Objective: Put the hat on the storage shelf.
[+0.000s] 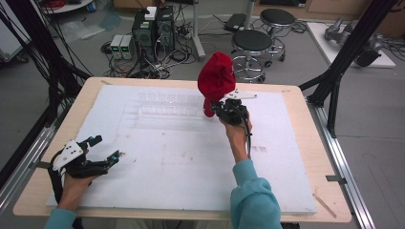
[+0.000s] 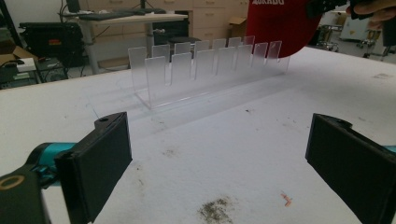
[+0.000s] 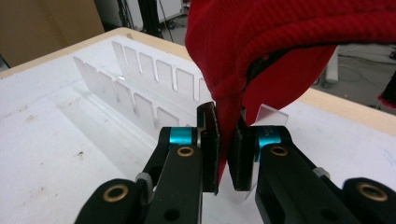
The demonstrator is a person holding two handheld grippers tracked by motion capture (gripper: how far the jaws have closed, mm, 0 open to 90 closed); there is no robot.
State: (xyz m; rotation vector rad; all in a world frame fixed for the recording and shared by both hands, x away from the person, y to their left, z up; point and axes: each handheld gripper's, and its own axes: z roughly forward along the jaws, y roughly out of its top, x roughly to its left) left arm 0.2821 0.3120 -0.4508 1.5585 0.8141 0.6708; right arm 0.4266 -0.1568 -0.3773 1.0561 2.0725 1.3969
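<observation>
My right hand-held gripper [image 3: 225, 154] pinches a fold of a red cap [image 1: 216, 78], a knit-textured fabric bunched into a rounded lump, and holds it up above the far end of a clear slotted rack [image 2: 210, 70]. The rack is transparent plastic, two rows of thin upright tabs on a flat base, its slots empty. My left hand-held gripper [image 1: 106, 149] rests low near the worktop's [image 1: 191, 162] left edge, jaws spread wide and holding nothing. The worktop's white sheet is matte and smudged with dirt.
</observation>
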